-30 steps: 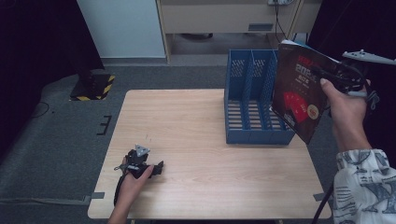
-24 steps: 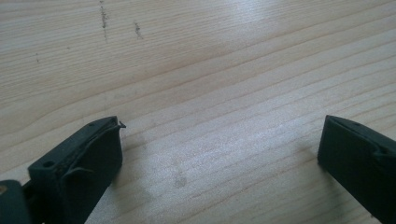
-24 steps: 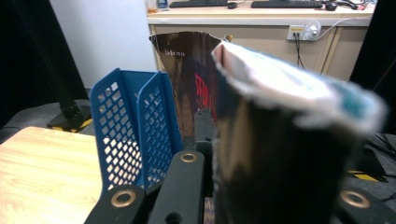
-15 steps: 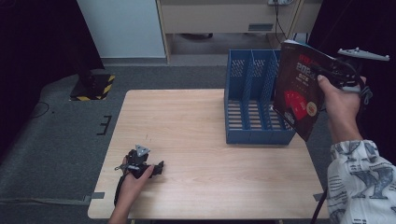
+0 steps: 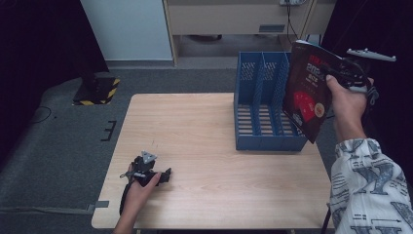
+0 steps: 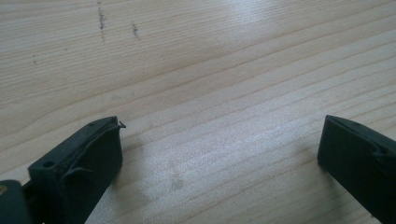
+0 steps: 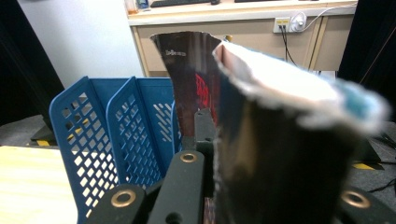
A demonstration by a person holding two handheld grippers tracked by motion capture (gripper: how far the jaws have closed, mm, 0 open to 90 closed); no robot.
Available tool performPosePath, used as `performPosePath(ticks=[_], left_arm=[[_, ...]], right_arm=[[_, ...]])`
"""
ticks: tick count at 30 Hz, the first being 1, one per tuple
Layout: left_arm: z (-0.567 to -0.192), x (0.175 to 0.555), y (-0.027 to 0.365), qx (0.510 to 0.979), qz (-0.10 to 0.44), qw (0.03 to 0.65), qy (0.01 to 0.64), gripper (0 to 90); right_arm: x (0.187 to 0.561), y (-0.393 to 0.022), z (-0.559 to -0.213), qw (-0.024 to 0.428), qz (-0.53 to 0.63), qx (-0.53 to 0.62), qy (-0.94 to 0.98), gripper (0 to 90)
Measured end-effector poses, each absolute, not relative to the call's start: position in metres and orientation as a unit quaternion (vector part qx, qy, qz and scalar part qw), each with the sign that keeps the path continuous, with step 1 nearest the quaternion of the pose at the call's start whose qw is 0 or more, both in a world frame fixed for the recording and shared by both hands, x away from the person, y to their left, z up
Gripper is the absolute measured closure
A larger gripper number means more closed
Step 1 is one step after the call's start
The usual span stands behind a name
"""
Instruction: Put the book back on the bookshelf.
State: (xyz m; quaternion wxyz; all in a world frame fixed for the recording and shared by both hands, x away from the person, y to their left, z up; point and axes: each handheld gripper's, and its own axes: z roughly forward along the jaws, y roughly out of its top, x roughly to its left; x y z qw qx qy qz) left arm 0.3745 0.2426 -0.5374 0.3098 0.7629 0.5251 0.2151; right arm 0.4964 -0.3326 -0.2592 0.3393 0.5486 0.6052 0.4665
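A dark glossy magazine (image 5: 307, 92) with red print hangs upright over the right end of the blue three-slot file rack (image 5: 258, 112). My right gripper (image 5: 339, 73) is shut on its right edge, raised above the table's far right. In the right gripper view the magazine (image 7: 280, 140) curls between the jaws of the right gripper (image 7: 219, 140), with the perforated rack (image 7: 116, 126) below to the left. My left gripper (image 5: 163, 176) rests on the wooden table (image 5: 195, 126) near its front left. The left gripper (image 6: 219, 158) has its jaws wide apart over bare wood.
The rack stands at the table's far right, its slots open upward. Behind the table are a beige cabinet (image 5: 234, 19) with a wall socket and cable, and a white panel (image 5: 126, 29). Grey carpet surrounds the table, with a yellow-black striped block (image 5: 97, 90) at the left.
My right hand has carried the magazine a little to the left, closer over the rack. The left gripper has stayed where it was.
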Motion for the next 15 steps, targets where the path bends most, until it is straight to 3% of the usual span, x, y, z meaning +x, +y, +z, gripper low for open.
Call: performPosePath(ticks=[15], left_arm=[[-0.537,0.375,0.243,0.762,0.215,0.31,0.526,0.0]], right_arm=[[0.509,-0.326,-0.266,0.35,0.466,0.552,0.597,87.1]])
